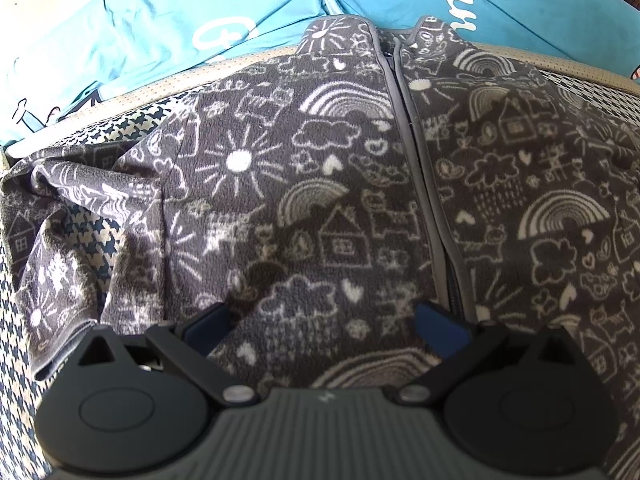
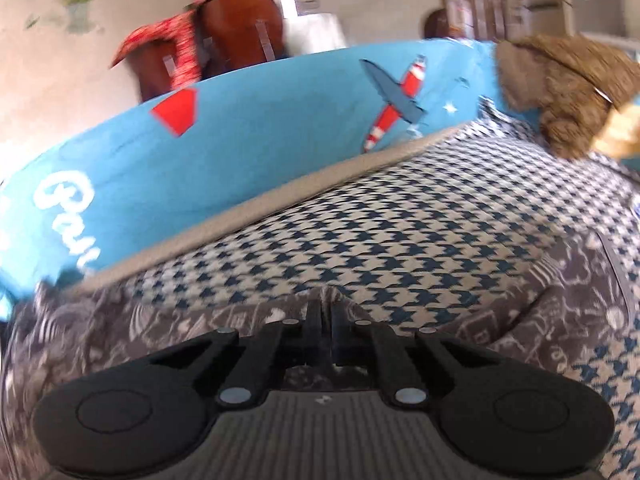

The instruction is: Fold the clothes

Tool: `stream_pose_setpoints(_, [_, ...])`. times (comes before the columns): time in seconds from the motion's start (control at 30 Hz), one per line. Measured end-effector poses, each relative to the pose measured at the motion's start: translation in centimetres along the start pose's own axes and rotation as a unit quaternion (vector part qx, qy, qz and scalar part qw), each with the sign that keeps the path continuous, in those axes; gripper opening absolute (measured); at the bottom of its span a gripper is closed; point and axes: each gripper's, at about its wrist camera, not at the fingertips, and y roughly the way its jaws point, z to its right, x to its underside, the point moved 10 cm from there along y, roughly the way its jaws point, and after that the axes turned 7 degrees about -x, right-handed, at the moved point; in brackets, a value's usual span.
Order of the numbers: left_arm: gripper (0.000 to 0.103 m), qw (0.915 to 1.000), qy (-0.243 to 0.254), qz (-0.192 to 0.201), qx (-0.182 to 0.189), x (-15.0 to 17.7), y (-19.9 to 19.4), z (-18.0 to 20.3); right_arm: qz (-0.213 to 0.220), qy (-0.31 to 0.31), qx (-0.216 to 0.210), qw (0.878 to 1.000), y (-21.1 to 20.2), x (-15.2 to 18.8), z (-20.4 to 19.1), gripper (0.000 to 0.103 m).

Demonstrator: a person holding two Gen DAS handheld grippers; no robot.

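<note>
One jacket [image 1: 340,184], dark grey fleece printed with white doodles of suns, rainbows, houses, clouds and hearts, lies spread front-up on a houndstooth cover [image 1: 120,128]. Its zip [image 1: 420,184] runs down the middle, closed, from the collar at the far side toward the camera. One sleeve [image 1: 80,248] is bunched and twisted at the left edge of the left wrist view, with a patch of the cover showing through its folds.

The left claw [image 1: 320,324] hangs low over the jacket's near part with its jaws wide; its two blue-padded fingers [image 1: 440,328] stand well apart with a rise of fleece between them, and whether the pads touch the cloth cannot be told.

The right claw [image 2: 326,320] has its jaws nearly together, pinched on a thin ridge of the same jacket [image 2: 160,332] at its edge, where the cover [image 2: 400,248] begins. The right wrist view is blurred.

Beyond the cover's beige border lie two blue cushions [image 1: 140,32] in the left view, with white lettering and small coloured shapes; the right view shows one blue cushion [image 2: 260,132] with a red-and-white plane on it. One brown furry thing [image 2: 568,88] sits at the far right. One brown chair [image 2: 232,36] with red cloth [image 2: 168,36] over it stands behind the cushion.
</note>
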Motion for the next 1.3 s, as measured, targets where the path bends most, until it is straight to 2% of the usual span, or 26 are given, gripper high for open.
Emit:
stream_pose_setpoints(0.13, [0.103,1.0,-0.003,-0.002,0.002,0.0,0.0,0.0,-0.007,-0.003,0.029,1.0,1.1,0.4,0.2,0.005])
stream_pose_setpoints(0.27, [0.103,1.0,-0.002,-0.002,0.002,0.0,0.0,0.0,-0.039,0.015,0.047,0.998,2.3,1.7,0.6,0.005])
stream_pose_setpoints(0.37, [0.103,1.0,-0.005,-0.003,0.004,-0.1,0.0,-0.1,-0.044,-0.016,0.062,0.997,2.0,1.7,0.2,0.006])
stream_pose_setpoints(0.47, [0.103,1.0,-0.004,0.001,0.003,-0.2,-0.3,-0.2,-0.034,-0.023,0.065,0.997,1.1,1.2,-0.1,0.007])
stream_pose_setpoints(0.53, [0.103,1.0,-0.004,0.008,0.003,-0.3,-0.7,-0.3,-0.019,-0.037,0.063,0.997,0.3,0.6,-0.7,0.011])
stream_pose_setpoints(0.67, [0.103,0.9997,-0.013,0.02,0.008,-0.8,-1.2,-0.8,-0.002,-0.045,0.04,0.998,-1.2,-0.3,-2.2,0.02])
stream_pose_setpoints(0.77, [0.103,0.9994,-0.024,0.025,0.007,-1.1,-1.5,-1.5,-0.013,-0.042,0.01,0.999,-1.7,0.2,-3.7,0.025])
stream_pose_setpoints(0.97, [0.103,0.9985,-0.041,0.034,-0.012,-1.7,-1.7,-3.6,-0.04,-0.05,-0.031,0.997,-2.0,1.7,-6.1,0.026])
stream_pose_setpoints(1.3, [0.102,0.9954,-0.071,0.049,-0.042,-2.2,-2.0,-8.2,-0.072,-0.05,-0.089,0.992,-3.5,4.2,-9.8,0.034])
